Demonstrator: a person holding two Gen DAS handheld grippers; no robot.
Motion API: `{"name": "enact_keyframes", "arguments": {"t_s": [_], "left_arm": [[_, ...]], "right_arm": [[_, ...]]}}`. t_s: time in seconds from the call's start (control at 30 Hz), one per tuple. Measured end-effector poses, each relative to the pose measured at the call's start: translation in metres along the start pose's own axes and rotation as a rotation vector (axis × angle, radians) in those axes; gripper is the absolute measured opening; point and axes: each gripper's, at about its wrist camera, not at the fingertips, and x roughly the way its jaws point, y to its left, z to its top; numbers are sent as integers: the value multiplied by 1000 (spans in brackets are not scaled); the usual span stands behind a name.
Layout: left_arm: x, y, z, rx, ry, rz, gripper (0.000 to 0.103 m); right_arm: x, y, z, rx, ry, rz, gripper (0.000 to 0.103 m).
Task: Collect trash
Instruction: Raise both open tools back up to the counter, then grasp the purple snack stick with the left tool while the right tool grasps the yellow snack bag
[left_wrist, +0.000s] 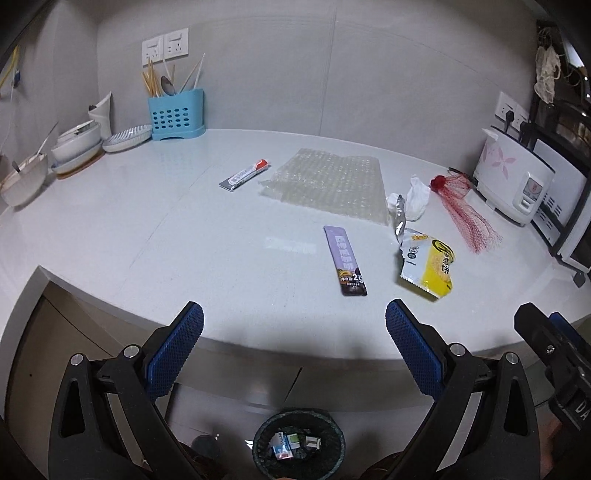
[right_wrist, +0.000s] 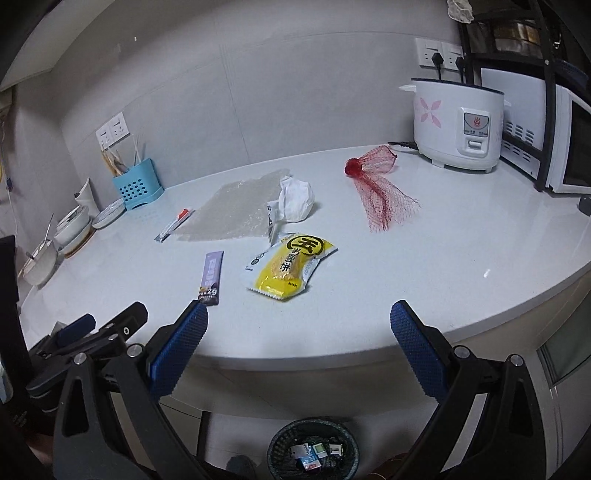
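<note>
Both tools are hanging out just off the front edge of the surface (left_wrist: 147, 229), and neither is gripping anything. The left tool (left_wrist: 294, 323) is sitting with its blue pads spread wide apart, nothing between them, and the right tool (right_wrist: 299, 321) is doing the same. In the left wrist view the right tool is poking in at the lower right edge of the frame.

Down at the bottom center of both views, a dark mesh trash bin (left_wrist: 299, 448) is standing on the floor below the surface edge, with a few small packages lying inside.

The trash is all lying on the surface. Closest to the left tool is a purple sachet (left_wrist: 345, 260), a bit right of center. Just to its right a yellow snack bag (left_wrist: 428, 264) is lying crumpled. Above that, a silver foil wrapper (left_wrist: 397, 218) is touching a white crumpled tissue (left_wrist: 417, 197), and a red net bag (left_wrist: 465, 206) is spreading out further right. A sheet of bubble wrap (left_wrist: 328, 182) is sitting in the middle, with a small tube with a red cap (left_wrist: 245, 173) just left of it.

Further out, a white rice cooker (right_wrist: 458, 125) is standing at the upper right of the right wrist view, and a blue utensil holder (left_wrist: 176, 114) with some stacked bowls (left_wrist: 77, 144) is sitting at the upper left of the left wrist view.
</note>
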Motion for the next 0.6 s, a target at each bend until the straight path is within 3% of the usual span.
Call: {"name": "enact_keyframes", "arguments": {"t_s": [0.6], "left_arm": [[123, -23, 48, 18, 152, 50, 97]], "right_arm": [[118, -3, 56, 131, 176, -26, 93]]}}
